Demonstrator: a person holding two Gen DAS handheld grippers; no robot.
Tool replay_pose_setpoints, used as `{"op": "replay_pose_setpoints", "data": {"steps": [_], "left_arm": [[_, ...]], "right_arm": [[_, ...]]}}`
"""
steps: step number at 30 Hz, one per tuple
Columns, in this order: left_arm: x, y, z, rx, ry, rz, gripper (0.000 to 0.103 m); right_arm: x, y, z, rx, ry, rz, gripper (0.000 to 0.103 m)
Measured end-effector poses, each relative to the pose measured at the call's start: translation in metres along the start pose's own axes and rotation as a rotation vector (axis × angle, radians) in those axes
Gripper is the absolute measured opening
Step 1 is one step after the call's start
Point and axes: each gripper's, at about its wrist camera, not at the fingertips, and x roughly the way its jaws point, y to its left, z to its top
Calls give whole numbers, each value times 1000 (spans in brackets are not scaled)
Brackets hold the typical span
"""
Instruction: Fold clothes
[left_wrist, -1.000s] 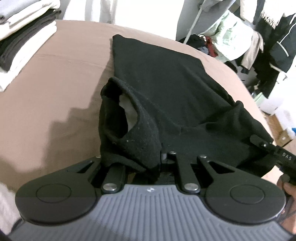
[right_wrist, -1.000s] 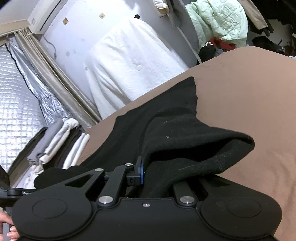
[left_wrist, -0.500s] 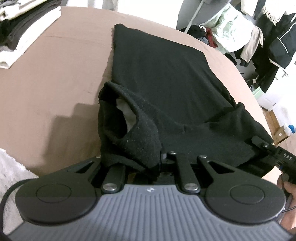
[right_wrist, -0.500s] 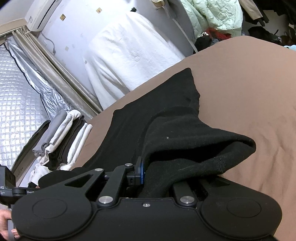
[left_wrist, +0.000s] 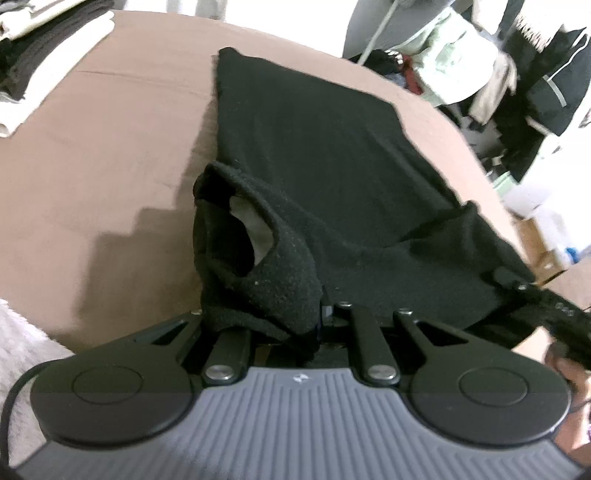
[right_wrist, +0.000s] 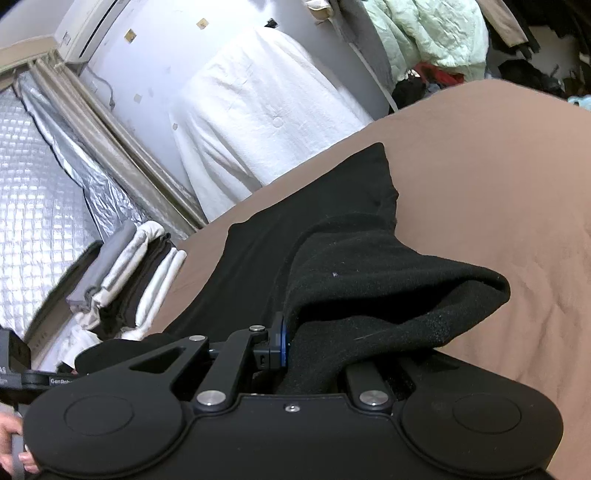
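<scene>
A black fleece garment (left_wrist: 325, 155) lies stretched out on the brown bed sheet (left_wrist: 103, 155). My left gripper (left_wrist: 317, 314) is shut on its near left corner, which bunches up over the fingers. My right gripper (right_wrist: 284, 347) is shut on the near right corner of the garment (right_wrist: 332, 266), whose fabric drapes over the fingers. The right gripper also shows at the right edge of the left wrist view (left_wrist: 546, 306). The fingertips of both grippers are hidden by cloth.
A stack of folded white, grey and black clothes (right_wrist: 125, 273) sits at the far left of the bed (right_wrist: 498, 177), also in the left wrist view (left_wrist: 40, 44). A white hanging garment (right_wrist: 266, 122) and piled clothes (left_wrist: 480, 70) stand beyond the bed.
Both grippers have drawn back toward me with the garment's near edge, pulling it straighter along the bed. The folded stack has slid toward the frame's upper left.
</scene>
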Motion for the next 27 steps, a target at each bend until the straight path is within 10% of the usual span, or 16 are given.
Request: {"op": "replay_pose_setpoints", "data": {"steps": [27], "left_arm": [[-14,9,-2,-6,51,-53,12]], "right_arm": [[-26,7,11,47,45,31,10]]}}
